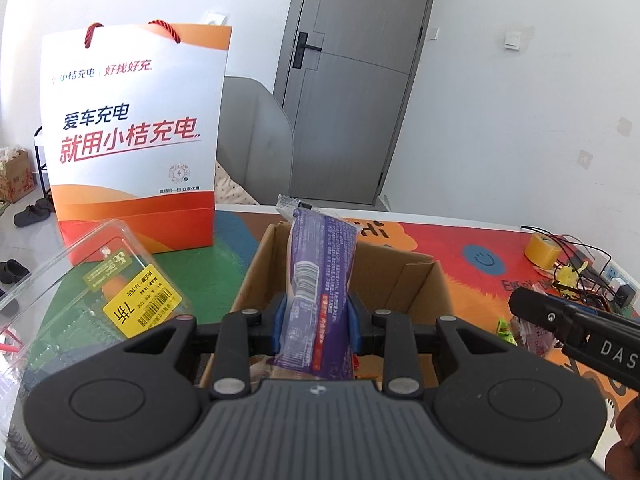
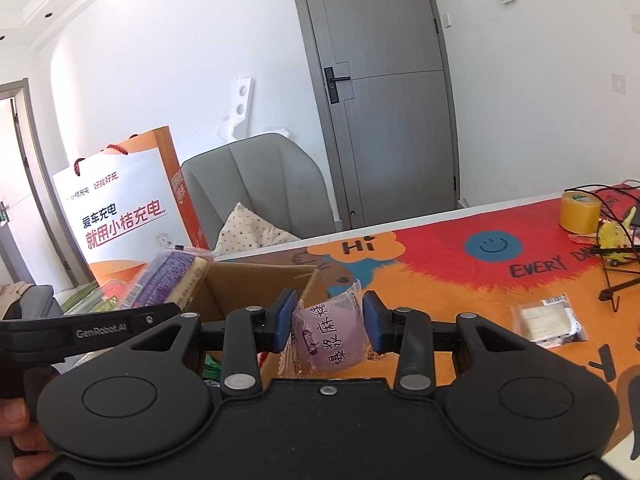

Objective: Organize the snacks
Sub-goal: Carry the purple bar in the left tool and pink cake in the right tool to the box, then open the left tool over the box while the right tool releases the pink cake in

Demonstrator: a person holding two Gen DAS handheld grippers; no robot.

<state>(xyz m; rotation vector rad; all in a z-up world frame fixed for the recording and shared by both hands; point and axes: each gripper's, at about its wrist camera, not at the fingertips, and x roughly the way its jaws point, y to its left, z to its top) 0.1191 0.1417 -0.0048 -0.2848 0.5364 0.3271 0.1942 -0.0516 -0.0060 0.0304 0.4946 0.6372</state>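
Note:
My left gripper [image 1: 316,320] is shut on a long purple snack packet [image 1: 320,280] and holds it upright over the open cardboard box [image 1: 408,280]. My right gripper [image 2: 329,322] is shut on a small round purple mochi packet [image 2: 330,340] just right of the box [image 2: 248,280]. The purple packet also shows in the right wrist view [image 2: 164,280], above the box's left side. A small wrapped white snack [image 2: 548,320] lies on the mat to the right.
A tall white and orange paper bag [image 1: 136,140] stands behind the box on the left. A clear plastic clamshell [image 1: 100,292] lies left of the box. A tape roll [image 2: 580,210] and tangled cables [image 2: 616,248] sit at the far right. A grey chair [image 2: 256,184] stands behind the table.

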